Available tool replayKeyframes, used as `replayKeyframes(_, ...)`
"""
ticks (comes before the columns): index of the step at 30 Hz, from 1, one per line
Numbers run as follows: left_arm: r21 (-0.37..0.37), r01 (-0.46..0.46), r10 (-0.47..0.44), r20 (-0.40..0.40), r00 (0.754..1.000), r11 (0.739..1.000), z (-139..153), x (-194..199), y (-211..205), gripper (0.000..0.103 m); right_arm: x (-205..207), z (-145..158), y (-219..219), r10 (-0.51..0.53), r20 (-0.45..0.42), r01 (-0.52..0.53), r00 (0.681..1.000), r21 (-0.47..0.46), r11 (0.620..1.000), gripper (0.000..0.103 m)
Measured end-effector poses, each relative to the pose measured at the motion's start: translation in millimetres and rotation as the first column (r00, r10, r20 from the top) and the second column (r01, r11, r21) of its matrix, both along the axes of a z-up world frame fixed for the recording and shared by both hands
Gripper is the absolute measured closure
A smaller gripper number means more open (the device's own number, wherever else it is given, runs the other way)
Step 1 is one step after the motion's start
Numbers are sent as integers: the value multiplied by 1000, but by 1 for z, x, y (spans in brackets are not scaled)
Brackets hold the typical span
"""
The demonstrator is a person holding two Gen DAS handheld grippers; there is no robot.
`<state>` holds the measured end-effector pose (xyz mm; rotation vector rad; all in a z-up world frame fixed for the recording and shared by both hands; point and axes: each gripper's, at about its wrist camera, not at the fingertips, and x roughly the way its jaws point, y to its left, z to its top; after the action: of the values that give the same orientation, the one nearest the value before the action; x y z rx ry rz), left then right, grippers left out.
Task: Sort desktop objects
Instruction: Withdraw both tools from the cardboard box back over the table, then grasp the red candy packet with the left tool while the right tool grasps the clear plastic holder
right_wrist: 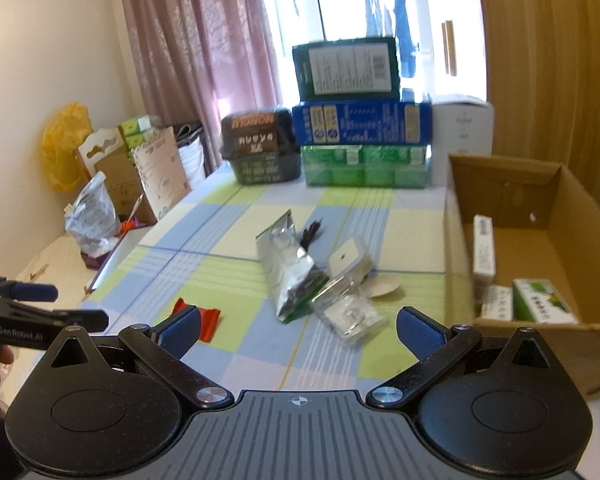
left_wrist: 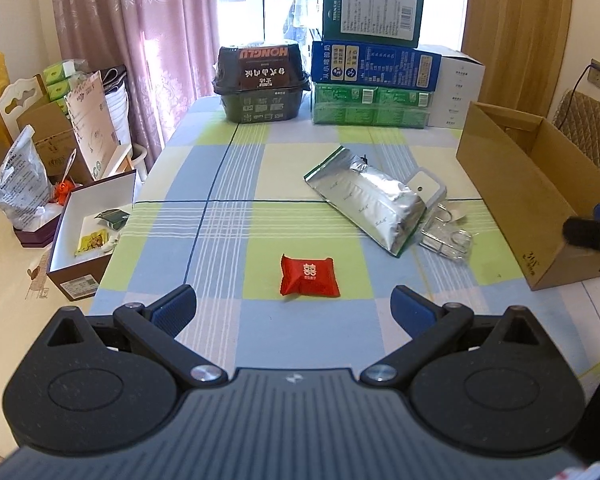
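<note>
A red candy packet [left_wrist: 309, 276] lies on the checked tablecloth just ahead of my open, empty left gripper [left_wrist: 294, 312]. Beyond it to the right lie a silver foil pouch [left_wrist: 366, 199], a white lidded box [left_wrist: 426, 186] and a clear plastic case [left_wrist: 446, 238]. In the right wrist view my right gripper [right_wrist: 298, 330] is open and empty above the near table, with the clear case [right_wrist: 346, 312], the pouch [right_wrist: 290, 276] and the half-hidden red packet [right_wrist: 210, 318] ahead. A cardboard box [right_wrist: 460, 248] at right holds small green-and-white cartons [right_wrist: 542, 300].
Stacked green, blue and white boxes [left_wrist: 372, 72] and a dark food tub [left_wrist: 262, 80] stand at the table's far edge. An open box [left_wrist: 88, 232] and cluttered bags sit off the left edge. The left gripper shows at the far left in the right wrist view [right_wrist: 40, 312].
</note>
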<state>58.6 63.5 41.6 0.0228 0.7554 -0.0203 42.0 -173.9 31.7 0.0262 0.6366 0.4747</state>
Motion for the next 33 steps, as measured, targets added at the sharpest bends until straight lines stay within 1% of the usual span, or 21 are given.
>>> replayKeyframes(6,-7,3,-3,-16,1000,1000,-20,27,5,1,24,-30,13,5,-27,-5,1000,-16,1000,2)
replayKeyframes(9,-11,16,-16,-24,1000,1000,-34,41,5,1,40,-43,20,26,-34,-28,999,-47,999,3)
replayKeyframes(10,-12,21,-21,-28,999,1000,-39,46,5,1,45,-48,23,34,-33,-36,999,-64,997,4)
replayKeyframes(14,-5,51,-51,-37,998,999,-57,65,5,1,69,-72,30,57,-40,-62,998,-135,989,21)
replayKeyframes(17,2,75,-75,-38,996,997,-70,77,1,1,84,-89,33,60,-51,-68,997,-180,981,25)
replayKeyframes(20,1,81,-80,-35,996,997,-83,86,0,2,96,-100,36,70,-49,-79,996,-218,973,25)
replayKeyframes(23,-13,89,-90,-50,995,996,-95,97,-1,2,106,-110,40,81,-56,-93,995,-250,964,25)
replayKeyframes(27,8,97,-96,-70,993,995,-107,110,-5,2,116,-120,43,80,-71,-97,994,-277,956,28)
replayKeyframes(28,6,98,-97,-70,993,995,-107,112,-6,2,117,-121,44,79,-69,-96,994,-288,953,32)
replayKeyframes(29,5,99,-98,-68,993,995,-108,114,-7,2,117,-123,44,80,-68,-97,994,-297,950,41)
replayKeyframes(30,9,99,-98,-70,993,995,-109,115,-8,2,118,-122,46,79,-67,-96,995,-305,947,45)
replayKeyframes(32,24,101,-99,-69,993,995,-110,116,-9,2,117,-121,46,69,-65,-86,995,-313,946,63)
replayKeyframes(33,32,103,-101,-67,993,994,-110,115,-10,2,116,-120,46,72,-71,-91,995,-308,947,65)
